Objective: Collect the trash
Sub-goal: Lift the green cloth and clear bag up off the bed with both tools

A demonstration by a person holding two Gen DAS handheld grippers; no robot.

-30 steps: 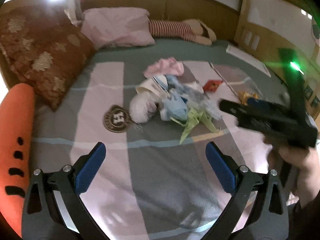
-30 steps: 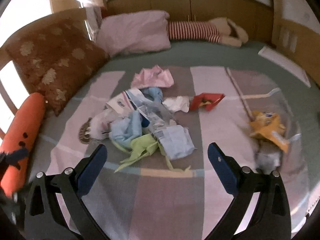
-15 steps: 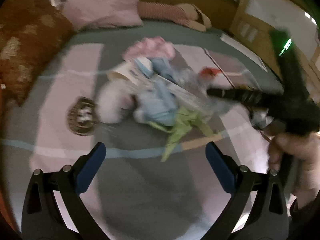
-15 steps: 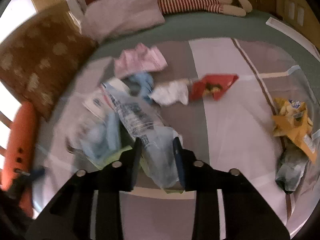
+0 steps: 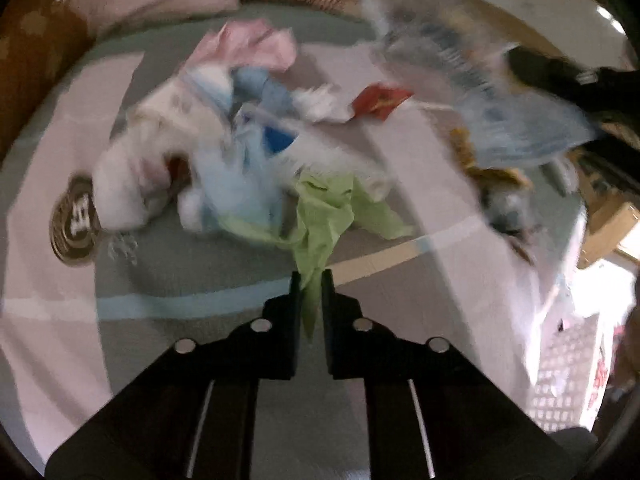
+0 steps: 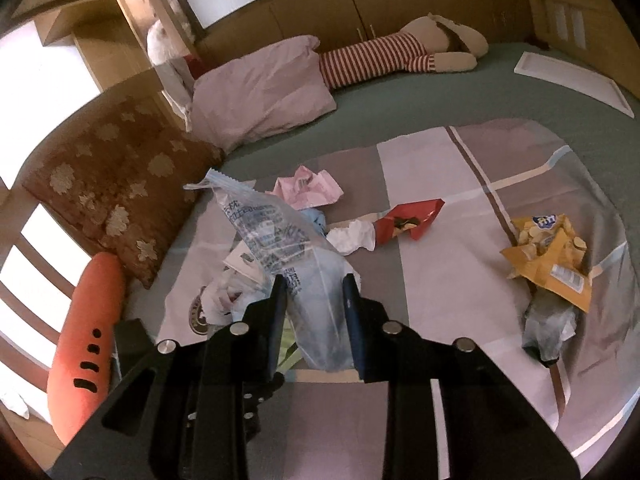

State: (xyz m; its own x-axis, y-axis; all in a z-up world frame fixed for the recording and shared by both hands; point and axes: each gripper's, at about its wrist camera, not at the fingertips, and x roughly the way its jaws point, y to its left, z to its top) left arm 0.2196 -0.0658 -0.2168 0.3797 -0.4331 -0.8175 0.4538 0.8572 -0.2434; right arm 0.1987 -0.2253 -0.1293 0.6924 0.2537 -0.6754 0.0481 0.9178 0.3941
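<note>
Bed [image 6: 440, 288] with striped cover, strewn with litter: pink paper [image 6: 308, 190], red wrapper [image 6: 412, 224], yellow crisp bag [image 6: 548, 256]. Clear printed plastic bag [image 6: 280, 240] is clamped in right gripper [image 6: 316, 304], lifted above the heap. Green paper [image 5: 324, 208] is pinched at its tip by left gripper [image 5: 311, 292], jaws nearly together.

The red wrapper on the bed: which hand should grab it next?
Neither is free: the left gripper pinches the green paper, and the right gripper holds the clear plastic bag. The red wrapper lies ahead of the right, probably better placed.
</note>
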